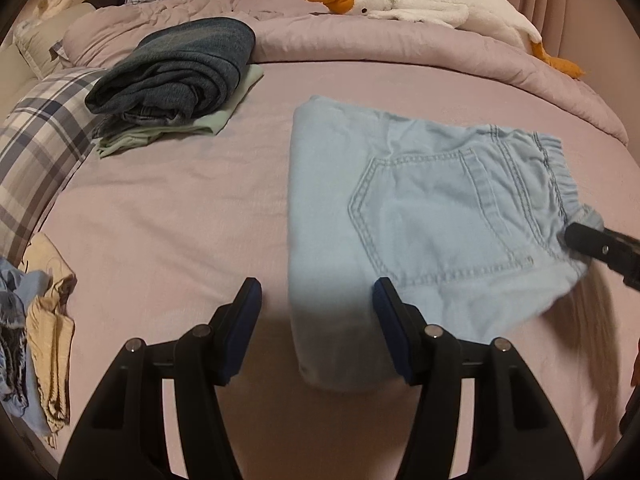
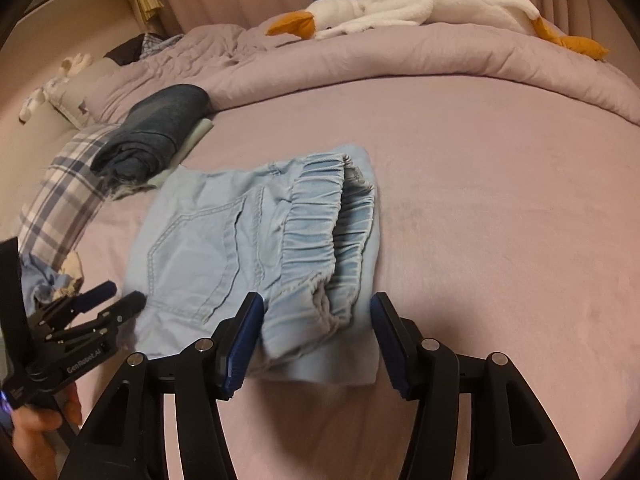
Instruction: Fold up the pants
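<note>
On the pink bed (image 1: 168, 208), near its middle, the light blue pants (image 1: 400, 208) lay folded into a compact packet, back pocket up and the gathered elastic waistband (image 2: 320, 224) stacked at one end. Judging by that shape, the folding itself looked close to finished, and the step in hand seemed to be a last squaring-up or a pickup of the packet.

Both claws stood with their blue pads apart. The left claw (image 1: 316, 328) hovered at the folded edge of the packet, one pad over the cloth and one over bare sheet, gripping nothing. The right claw (image 2: 316, 340) straddled the near corner by the waistband; its left pad looked close to the cloth (possibly brushing it, though the blur there made that hard to tell), but nothing was pinched.

A finished pile waited well apart toward the head of the bed: dark folded jeans (image 1: 176, 68) on a pale green garment (image 1: 216, 116), beside a plaid pillow (image 1: 44, 128). Unfolded clothes (image 1: 36, 320) sat at the bed's edge.

The next move probably called for both claws to close on opposite ends of the packet together, lifting evenly so the layers stayed stacked, then carrying it to the pile
</note>
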A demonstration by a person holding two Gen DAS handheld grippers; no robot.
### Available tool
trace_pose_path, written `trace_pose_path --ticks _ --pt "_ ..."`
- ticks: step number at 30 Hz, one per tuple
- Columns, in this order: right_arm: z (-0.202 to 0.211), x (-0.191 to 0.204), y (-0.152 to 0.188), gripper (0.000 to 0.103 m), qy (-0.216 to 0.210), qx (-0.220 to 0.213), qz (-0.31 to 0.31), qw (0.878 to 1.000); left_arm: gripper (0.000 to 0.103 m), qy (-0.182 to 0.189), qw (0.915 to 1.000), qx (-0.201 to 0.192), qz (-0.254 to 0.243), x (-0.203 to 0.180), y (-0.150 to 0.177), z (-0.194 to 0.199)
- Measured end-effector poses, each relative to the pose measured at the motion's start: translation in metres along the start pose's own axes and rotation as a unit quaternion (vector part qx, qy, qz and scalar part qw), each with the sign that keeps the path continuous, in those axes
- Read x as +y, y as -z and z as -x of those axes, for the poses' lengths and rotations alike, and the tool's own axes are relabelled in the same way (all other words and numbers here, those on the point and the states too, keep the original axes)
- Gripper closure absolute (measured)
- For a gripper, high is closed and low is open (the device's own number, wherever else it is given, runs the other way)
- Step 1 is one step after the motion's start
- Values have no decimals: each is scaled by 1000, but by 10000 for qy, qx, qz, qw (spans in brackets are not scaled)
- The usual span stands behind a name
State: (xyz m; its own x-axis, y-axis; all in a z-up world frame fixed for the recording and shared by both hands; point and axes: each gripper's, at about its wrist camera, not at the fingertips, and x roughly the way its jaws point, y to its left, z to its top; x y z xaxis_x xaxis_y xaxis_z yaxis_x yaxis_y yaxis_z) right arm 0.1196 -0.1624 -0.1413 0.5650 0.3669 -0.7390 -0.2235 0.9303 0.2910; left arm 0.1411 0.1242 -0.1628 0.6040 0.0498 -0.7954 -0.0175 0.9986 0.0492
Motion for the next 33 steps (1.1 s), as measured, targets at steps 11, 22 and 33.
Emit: trace_pose_path --ticks 11,22,33 --pt "-12 2 9 45 190 171 88 9996 45 -115 9999 -23 -5 -4 8 -3" --pt "0 5 11 44 237 78 -73 9997 32 -35 9995 -44 301 2 10 9" --pt "19 21 14 44 180 -65 56 9998 7 45 9989 -215 408 3 9 35"
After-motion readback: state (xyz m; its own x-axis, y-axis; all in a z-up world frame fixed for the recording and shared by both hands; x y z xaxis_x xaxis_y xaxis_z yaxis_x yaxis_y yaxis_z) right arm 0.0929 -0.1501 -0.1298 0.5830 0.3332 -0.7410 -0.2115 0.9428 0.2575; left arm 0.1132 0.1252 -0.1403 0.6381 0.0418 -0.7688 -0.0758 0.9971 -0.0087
